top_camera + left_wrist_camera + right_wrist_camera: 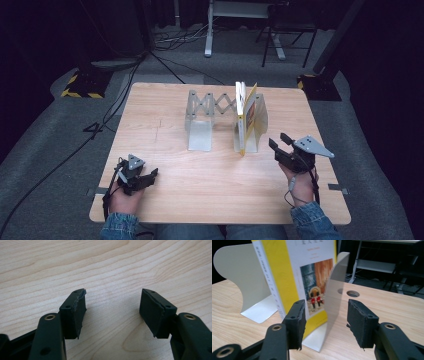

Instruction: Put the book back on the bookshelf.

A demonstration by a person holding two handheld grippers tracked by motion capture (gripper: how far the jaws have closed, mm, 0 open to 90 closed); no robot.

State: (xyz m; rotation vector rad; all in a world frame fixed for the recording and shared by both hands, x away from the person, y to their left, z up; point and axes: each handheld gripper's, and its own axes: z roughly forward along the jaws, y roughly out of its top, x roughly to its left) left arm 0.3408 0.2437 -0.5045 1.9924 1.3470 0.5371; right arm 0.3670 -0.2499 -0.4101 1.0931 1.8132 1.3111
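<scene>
While wooden table (165, 145) sits on grey carpet in dark room with cables and stands beyond, near half lies bare. Extendable metal bookend rack (200, 117) stands mid-table toward far edge; yellow book (246, 117) upright in its right end plates. My right gripper (281, 144) spread, grasping nothing, just right of book. My left gripper (150, 176) spread, empty, near left corner.
</scene>
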